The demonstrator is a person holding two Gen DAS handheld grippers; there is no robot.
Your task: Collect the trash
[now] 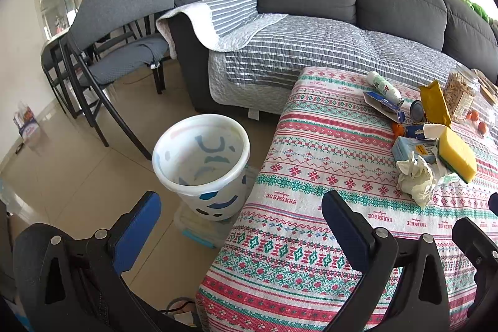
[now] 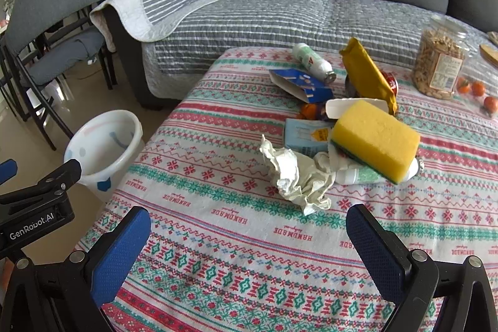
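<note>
A pile of trash lies on the patterned tablecloth: crumpled white tissue, yellow sponge, light blue carton, blue box, white bottle, yellow-brown packet. A white bin stands on the floor left of the table. My left gripper is open and empty, over the table's left edge near the bin. My right gripper is open and empty, just short of the tissue.
A jar of nuts and small oranges sit at the table's right. A grey sofa with striped cover is behind the table. Grey chairs stand at left. A plastic box is under the bin.
</note>
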